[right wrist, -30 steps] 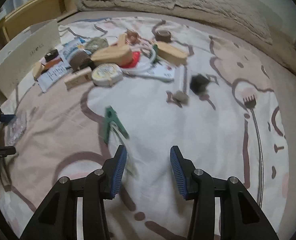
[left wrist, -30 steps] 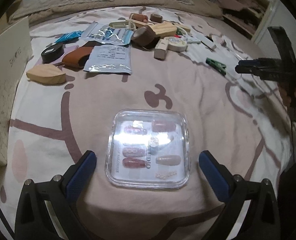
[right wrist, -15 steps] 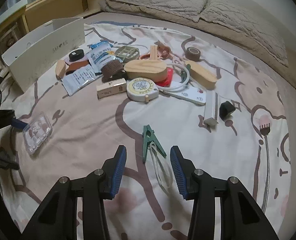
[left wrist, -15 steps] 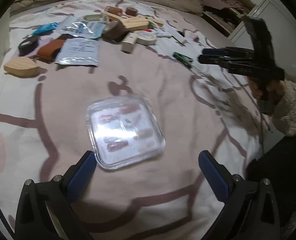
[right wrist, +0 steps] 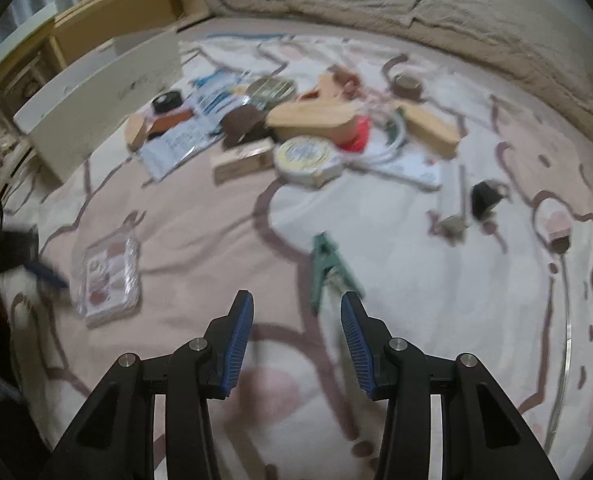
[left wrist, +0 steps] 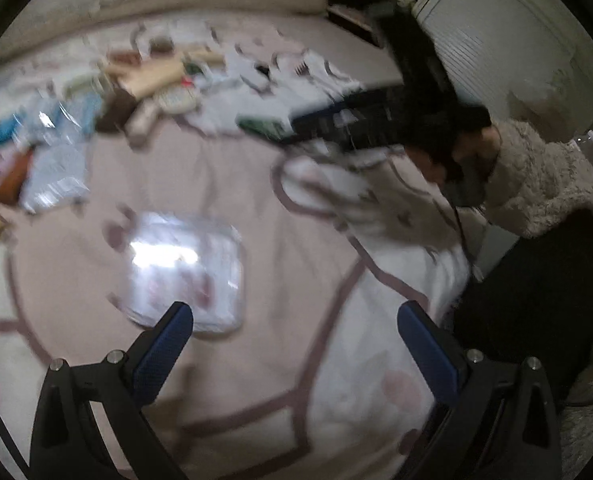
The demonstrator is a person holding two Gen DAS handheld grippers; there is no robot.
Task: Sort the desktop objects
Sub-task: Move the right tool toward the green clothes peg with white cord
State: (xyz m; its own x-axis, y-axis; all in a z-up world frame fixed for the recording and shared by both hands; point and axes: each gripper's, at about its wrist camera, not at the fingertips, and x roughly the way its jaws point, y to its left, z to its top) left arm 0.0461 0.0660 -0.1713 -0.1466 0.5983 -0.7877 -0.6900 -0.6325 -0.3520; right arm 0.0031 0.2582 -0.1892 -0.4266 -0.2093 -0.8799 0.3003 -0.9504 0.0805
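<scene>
Right wrist view looks down on a bedspread (right wrist: 200, 236). At the far left stands a white box (right wrist: 104, 108). Near left lies a clear case (right wrist: 110, 276), with the left gripper (left wrist: 296, 332) just beside it, jaws wide and empty. A heap of small things (right wrist: 296, 132) lies far, in the middle. A green clip (right wrist: 328, 268) lies just beyond the right gripper (right wrist: 296, 332), whose jaws stand narrowly apart with nothing between them. A fork (right wrist: 564, 320) lies at the right. Left wrist view is blurred.
</scene>
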